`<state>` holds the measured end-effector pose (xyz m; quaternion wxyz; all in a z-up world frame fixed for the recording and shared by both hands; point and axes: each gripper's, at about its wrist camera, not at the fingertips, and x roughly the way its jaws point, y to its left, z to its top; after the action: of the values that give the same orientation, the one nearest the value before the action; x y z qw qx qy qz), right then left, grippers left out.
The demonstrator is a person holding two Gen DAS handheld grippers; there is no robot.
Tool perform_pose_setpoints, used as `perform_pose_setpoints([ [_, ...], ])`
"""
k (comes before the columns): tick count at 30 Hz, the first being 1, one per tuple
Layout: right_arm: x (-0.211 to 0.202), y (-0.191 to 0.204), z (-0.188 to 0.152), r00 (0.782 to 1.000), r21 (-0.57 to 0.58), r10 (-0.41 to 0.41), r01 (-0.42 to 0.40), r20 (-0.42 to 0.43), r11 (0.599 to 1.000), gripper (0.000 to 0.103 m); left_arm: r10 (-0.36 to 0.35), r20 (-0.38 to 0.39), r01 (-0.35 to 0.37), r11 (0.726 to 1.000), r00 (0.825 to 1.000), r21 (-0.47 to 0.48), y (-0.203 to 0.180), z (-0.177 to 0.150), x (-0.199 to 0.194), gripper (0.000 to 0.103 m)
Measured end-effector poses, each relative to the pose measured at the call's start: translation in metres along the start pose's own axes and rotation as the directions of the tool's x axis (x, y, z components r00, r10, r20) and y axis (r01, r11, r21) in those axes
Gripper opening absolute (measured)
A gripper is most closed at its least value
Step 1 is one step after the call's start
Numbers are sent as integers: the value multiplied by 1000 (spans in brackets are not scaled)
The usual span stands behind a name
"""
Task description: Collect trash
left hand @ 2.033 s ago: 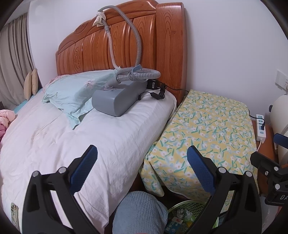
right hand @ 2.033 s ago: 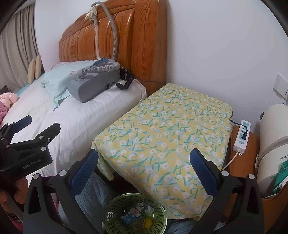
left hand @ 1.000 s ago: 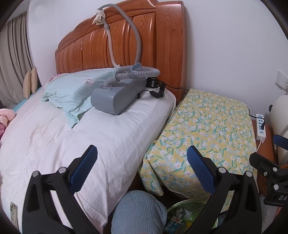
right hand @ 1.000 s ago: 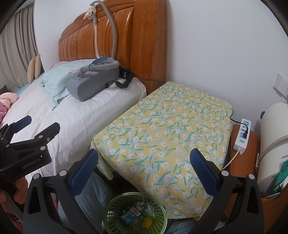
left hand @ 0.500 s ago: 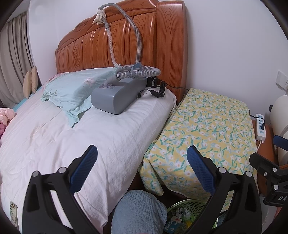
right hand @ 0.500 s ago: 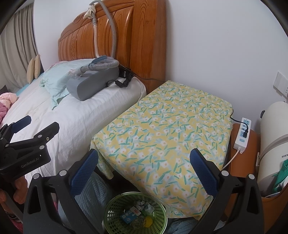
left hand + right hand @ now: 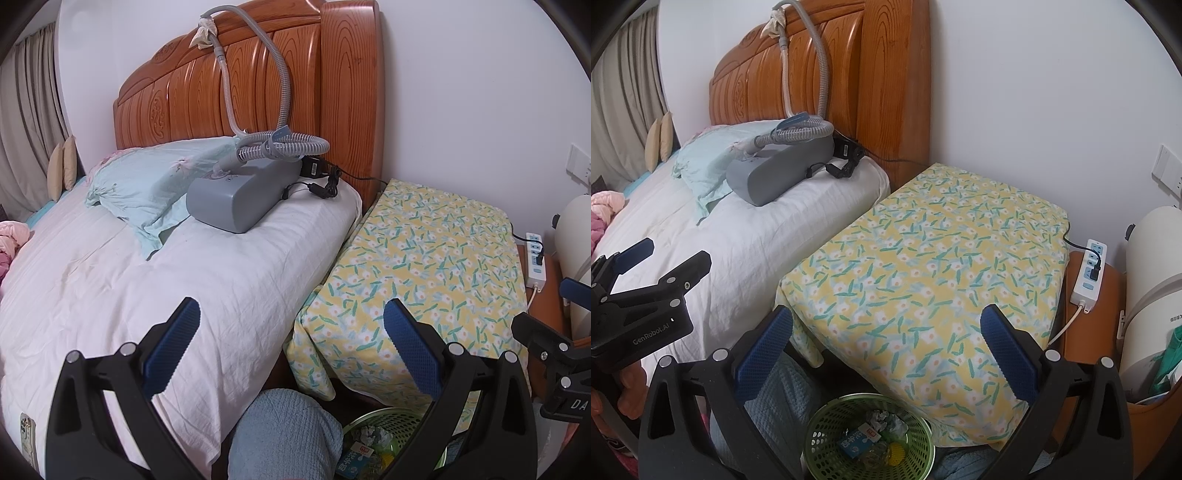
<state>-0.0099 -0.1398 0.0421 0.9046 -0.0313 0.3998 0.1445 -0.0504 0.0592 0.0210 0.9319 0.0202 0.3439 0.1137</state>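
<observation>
A green mesh trash basket (image 7: 827, 417) stands on the floor below my right gripper, holding crumpled paper (image 7: 882, 419), a blue-and-white packet (image 7: 858, 441) and a yellow scrap. It also shows in the left wrist view (image 7: 391, 421). My right gripper (image 7: 886, 347) is open and empty above the basket, in front of a table under a yellow flowered cloth (image 7: 931, 266). My left gripper (image 7: 291, 339) is open and empty over the bed's edge. It also shows at the left of the right wrist view (image 7: 646, 291).
A white bed (image 7: 129, 277) with a wooden headboard holds a grey machine with a hose (image 7: 240, 199) and a pale green pillow. A power strip (image 7: 1089, 273) lies on a brown stand. A white cylinder (image 7: 1156, 280) stands at right. Blue-clad knee (image 7: 284, 435) below.
Both views shifted only slightly; the grippers stay open and empty, hovering in about the same place.
</observation>
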Motion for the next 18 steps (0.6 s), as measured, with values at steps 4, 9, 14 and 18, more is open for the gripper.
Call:
perform_pose_setpoints([
  [4, 0, 0, -1, 1000, -3, -2, 2, -1, 1000, 101, 0, -1, 0, 1000, 1000, 0, 0, 0, 0, 95],
  [9, 0, 1, 0, 1000, -1, -4, 4, -1, 1000, 101, -1, 0, 1, 1000, 1000, 1, 0, -1, 0, 95],
  [14, 1, 0, 0, 1000, 2, -5, 5, -5, 1000, 101, 0, -1, 0, 1000, 1000, 0, 1, 0, 0, 95],
  [18, 2, 0, -1, 1000, 3, -6, 6, -7, 1000, 101, 2, -1, -2, 1000, 1000, -3, 1, -3, 0, 95],
])
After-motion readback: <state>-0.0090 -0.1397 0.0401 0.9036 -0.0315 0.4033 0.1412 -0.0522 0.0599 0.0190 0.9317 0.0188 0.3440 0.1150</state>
